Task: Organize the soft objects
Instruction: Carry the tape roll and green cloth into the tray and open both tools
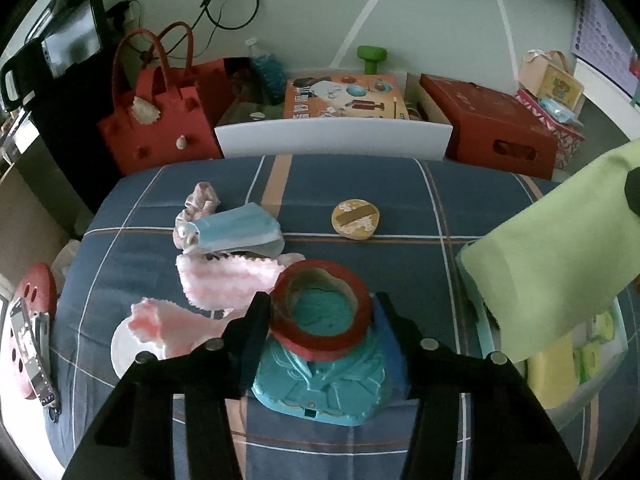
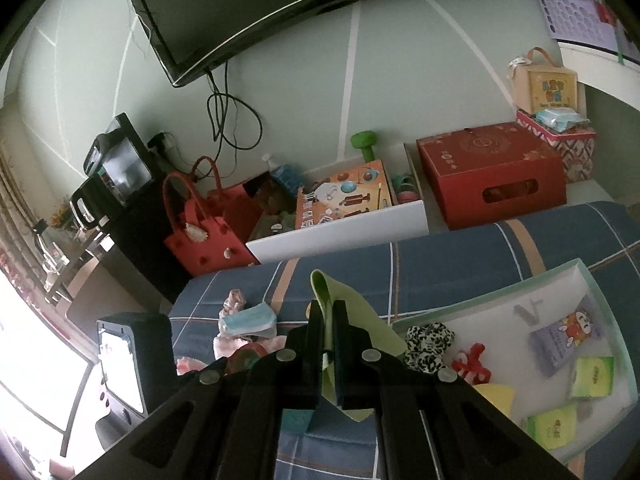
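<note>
My right gripper [image 2: 327, 322] is shut on a light green cloth [image 2: 360, 320] and holds it up above the bed, beside a pale green tray [image 2: 500, 290]. The cloth hangs at the right of the left wrist view [image 1: 552, 256], over the tray [image 1: 612, 364]. My left gripper [image 1: 322, 308] is open, its fingers on either side of a red tape roll [image 1: 320, 344] lying on a teal plastic figure [image 1: 320, 384]. A blue face mask [image 1: 236, 228], a pink cloth [image 1: 228, 284] and a pink-grey scrunchie [image 1: 202, 196] lie on the blue plaid bed [image 1: 400, 184].
The tray holds a leopard scrunchie [image 2: 428, 344], a red clip [image 2: 472, 360], tissue packs [image 2: 592, 376] and a booklet [image 2: 568, 340]. A round wooden lid [image 1: 355, 219] lies mid-bed. A red bag [image 1: 160, 128], a white drawer [image 1: 332, 136] and a red box [image 1: 492, 120] stand beyond the bed.
</note>
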`<action>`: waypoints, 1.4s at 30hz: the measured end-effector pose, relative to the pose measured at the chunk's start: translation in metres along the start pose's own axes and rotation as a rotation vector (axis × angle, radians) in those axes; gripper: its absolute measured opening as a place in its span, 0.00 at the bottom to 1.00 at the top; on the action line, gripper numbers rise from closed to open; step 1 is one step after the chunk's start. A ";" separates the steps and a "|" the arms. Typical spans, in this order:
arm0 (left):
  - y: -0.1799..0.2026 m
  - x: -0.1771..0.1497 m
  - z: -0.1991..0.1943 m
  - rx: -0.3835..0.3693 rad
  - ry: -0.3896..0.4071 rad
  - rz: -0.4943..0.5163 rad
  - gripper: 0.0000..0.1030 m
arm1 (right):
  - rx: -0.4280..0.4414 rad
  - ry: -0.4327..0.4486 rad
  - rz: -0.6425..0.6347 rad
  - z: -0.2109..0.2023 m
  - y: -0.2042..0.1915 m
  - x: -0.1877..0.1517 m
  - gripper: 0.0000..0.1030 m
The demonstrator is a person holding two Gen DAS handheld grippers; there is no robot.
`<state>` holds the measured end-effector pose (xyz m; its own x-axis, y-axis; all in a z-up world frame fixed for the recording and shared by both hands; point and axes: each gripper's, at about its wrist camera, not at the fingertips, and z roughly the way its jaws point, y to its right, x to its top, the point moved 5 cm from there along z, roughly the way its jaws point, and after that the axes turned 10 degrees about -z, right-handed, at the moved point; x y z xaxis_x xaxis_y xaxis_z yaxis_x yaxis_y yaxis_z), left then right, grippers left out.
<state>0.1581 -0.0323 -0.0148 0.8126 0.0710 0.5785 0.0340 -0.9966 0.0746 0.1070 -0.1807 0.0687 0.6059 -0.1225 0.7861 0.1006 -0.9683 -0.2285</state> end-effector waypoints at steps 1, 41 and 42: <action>0.001 0.000 0.000 0.003 0.003 0.004 0.51 | -0.001 -0.001 0.002 0.000 0.001 -0.001 0.04; 0.060 0.006 -0.062 -0.182 0.120 0.048 0.50 | -0.232 0.173 0.143 -0.091 0.094 0.008 0.04; 0.068 0.005 -0.062 -0.190 0.118 0.063 0.50 | -0.249 0.174 0.157 -0.093 0.103 0.007 0.04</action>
<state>0.1284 -0.0977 0.0434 0.7357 0.0246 0.6768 -0.1334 -0.9745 0.1804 0.0480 -0.3013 0.1041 0.4529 -0.2889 0.8435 -0.1923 -0.9554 -0.2240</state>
